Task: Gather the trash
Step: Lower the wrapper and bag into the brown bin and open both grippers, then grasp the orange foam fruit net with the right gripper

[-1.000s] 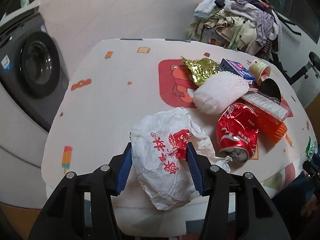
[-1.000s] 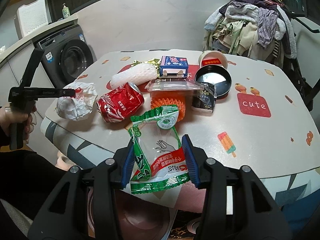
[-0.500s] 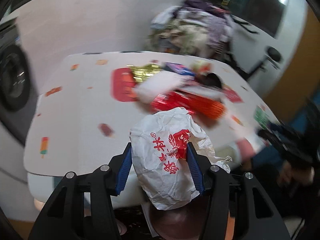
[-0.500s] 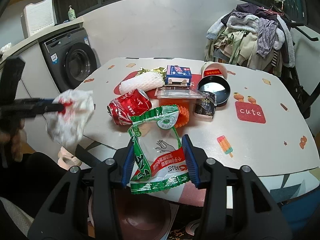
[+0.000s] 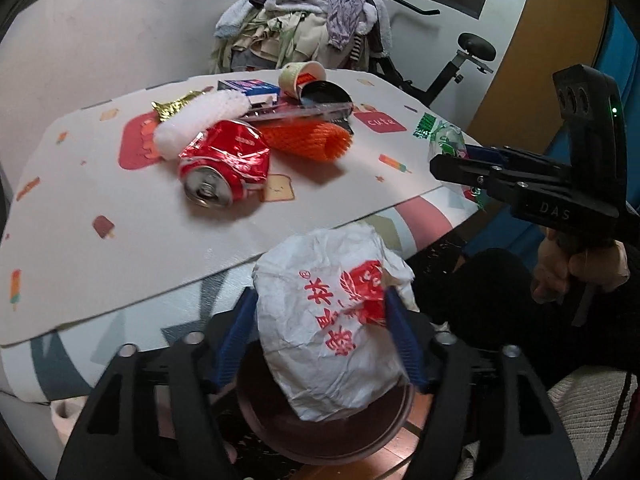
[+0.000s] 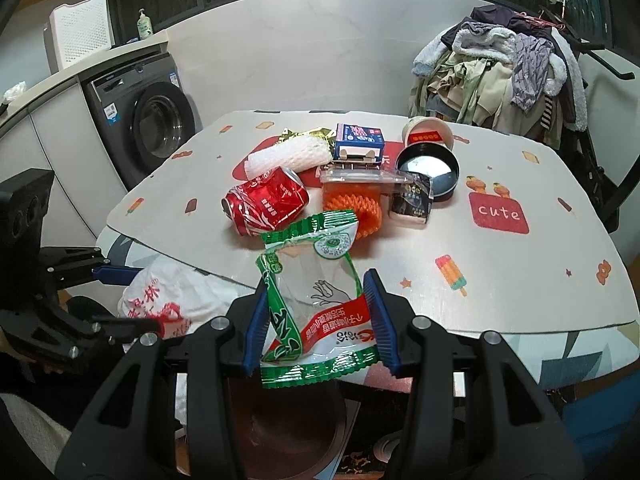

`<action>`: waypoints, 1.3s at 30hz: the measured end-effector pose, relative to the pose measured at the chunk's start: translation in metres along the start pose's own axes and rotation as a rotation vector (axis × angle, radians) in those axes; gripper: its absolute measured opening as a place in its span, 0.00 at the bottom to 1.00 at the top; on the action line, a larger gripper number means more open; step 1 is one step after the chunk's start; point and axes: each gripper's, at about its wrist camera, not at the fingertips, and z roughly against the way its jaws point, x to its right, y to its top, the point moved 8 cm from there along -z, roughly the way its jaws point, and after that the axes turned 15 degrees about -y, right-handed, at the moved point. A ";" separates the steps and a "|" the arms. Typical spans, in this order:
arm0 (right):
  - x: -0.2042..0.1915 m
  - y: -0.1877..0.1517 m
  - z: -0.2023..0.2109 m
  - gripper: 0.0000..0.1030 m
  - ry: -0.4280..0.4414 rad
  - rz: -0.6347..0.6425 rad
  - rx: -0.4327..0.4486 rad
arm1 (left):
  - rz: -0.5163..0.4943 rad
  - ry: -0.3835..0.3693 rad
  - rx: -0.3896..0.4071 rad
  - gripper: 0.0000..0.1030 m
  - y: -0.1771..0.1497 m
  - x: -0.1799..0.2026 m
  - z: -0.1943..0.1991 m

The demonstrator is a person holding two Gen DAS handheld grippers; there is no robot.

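A crumpled white paper wrapper (image 5: pixel 332 332) with red print sits between my left gripper's (image 5: pixel 320 340) blue pads, just past the table's front edge and above a dark brown bin (image 5: pixel 276 436). The jaws are opening, and the pads stand at the wrapper's sides without squeezing it. My right gripper (image 6: pixel 316 320) is shut on a green and clear snack bag (image 6: pixel 316 280), held upright over the same bin (image 6: pixel 280 420) near the table edge. In the left wrist view the right gripper (image 5: pixel 448 160) and its bag (image 5: pixel 440 136) are at the right. The left gripper (image 6: pixel 128 300) shows low on the left in the right wrist view.
On the table (image 6: pixel 520 300) lie a crushed red can (image 6: pixel 264 204), an orange foam net (image 6: pixel 356 204), a white foam net (image 6: pixel 288 156), a clear tray, a blue box (image 6: pixel 360 140), a black bowl (image 6: pixel 428 168) and a paper cup. A washing machine (image 6: pixel 160 128) stands left, a clothes pile (image 6: pixel 500 76) behind.
My left gripper swung off the table with the wrapper and now hangs over the bin, its jaws wider than before. The right gripper keeps its hold on the snack bag, barely shifted.
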 end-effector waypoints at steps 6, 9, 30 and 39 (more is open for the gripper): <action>-0.006 -0.014 -0.003 0.46 0.010 -0.002 -0.030 | -0.003 0.067 0.104 0.92 0.013 -0.002 0.031; -0.014 -0.025 -0.009 0.46 0.029 -0.001 -0.062 | 0.039 0.117 0.164 0.94 0.018 -0.011 0.050; -0.114 -0.125 -0.045 0.49 0.148 0.304 -0.393 | 0.128 0.263 0.272 0.94 0.014 -0.039 0.089; -0.110 -0.116 -0.041 0.93 0.100 0.316 -0.345 | 0.161 0.255 0.267 0.94 0.009 -0.044 0.086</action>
